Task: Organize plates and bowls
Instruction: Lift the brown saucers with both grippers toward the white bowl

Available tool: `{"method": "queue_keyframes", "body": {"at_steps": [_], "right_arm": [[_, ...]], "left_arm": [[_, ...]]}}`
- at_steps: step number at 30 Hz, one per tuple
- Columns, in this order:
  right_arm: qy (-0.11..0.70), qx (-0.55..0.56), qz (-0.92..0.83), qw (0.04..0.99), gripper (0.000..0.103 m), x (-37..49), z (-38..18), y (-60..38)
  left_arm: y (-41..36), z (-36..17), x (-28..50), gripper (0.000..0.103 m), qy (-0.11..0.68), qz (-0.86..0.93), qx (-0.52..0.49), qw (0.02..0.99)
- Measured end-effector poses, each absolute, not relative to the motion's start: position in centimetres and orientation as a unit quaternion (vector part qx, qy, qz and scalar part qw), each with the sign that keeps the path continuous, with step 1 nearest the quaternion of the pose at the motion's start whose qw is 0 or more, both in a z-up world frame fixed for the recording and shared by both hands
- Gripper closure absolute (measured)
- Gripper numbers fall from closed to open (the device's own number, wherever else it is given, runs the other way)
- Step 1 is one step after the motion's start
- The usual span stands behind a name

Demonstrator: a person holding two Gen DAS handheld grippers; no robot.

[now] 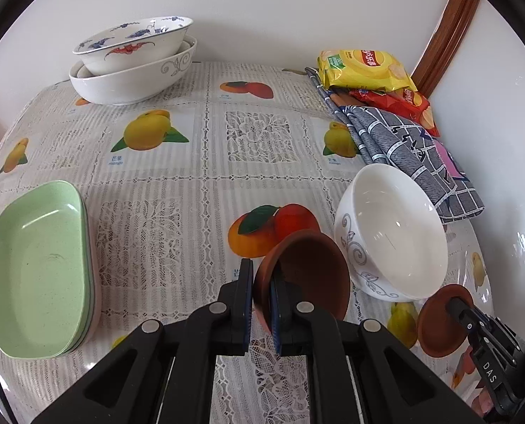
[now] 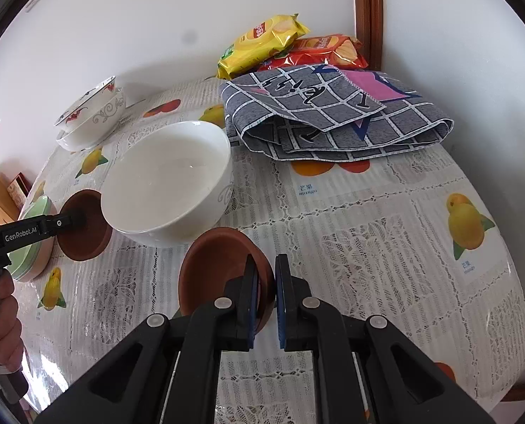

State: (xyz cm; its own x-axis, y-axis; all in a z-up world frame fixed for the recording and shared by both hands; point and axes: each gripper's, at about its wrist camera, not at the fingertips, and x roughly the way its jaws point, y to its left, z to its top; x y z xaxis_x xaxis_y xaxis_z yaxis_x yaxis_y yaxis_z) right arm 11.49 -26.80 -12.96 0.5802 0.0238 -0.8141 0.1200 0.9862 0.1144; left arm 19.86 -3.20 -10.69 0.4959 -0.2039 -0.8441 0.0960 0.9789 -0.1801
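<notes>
- Brown clay is what both grippers hold: the left gripper (image 1: 261,284) pinches the rim of one saucer (image 1: 306,275), tilted on edge just beside the white bowl (image 1: 393,233).
- Right gripper (image 2: 265,295) pinches the rim of a second saucer (image 2: 220,268), also tilted, close in front of that bowl (image 2: 167,180). A rim grip suits such shallow dishes, since the fingers cannot get under them flat.
- Likely aim: bring the two saucers together as a pair, as like is already nested with like.
- Green trays (image 1: 40,282) sit stacked at the left edge of the table (image 1: 206,176); two patterned bowls (image 1: 131,60) are nested at the back by the wall.
- Cloth (image 2: 333,116) and snack bags (image 2: 287,49) fill the far right corner, leaving the middle free for stacking.
</notes>
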Motion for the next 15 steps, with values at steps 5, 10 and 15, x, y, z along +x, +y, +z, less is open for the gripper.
{"method": "queue_keyframes", "body": {"at_steps": [5,10,15], "right_arm": [[0.439,0.079,-0.041,0.894,0.094,11.1,-10.8,-27.0],[0.42,0.071,-0.047,0.904,0.094,11.0,-8.3,-26.6],[0.403,0.062,-0.052,0.911,0.094,11.3,-6.2,-25.9]], "left_arm": [[-2.6,-8.9,18.8,0.094,0.479,-0.089,-0.056,0.871],[-1.9,-7.0,18.0,0.094,0.461,-0.092,-0.062,0.88],[-1.5,-5.3,17.4,0.094,0.446,-0.101,-0.06,0.887]]}}
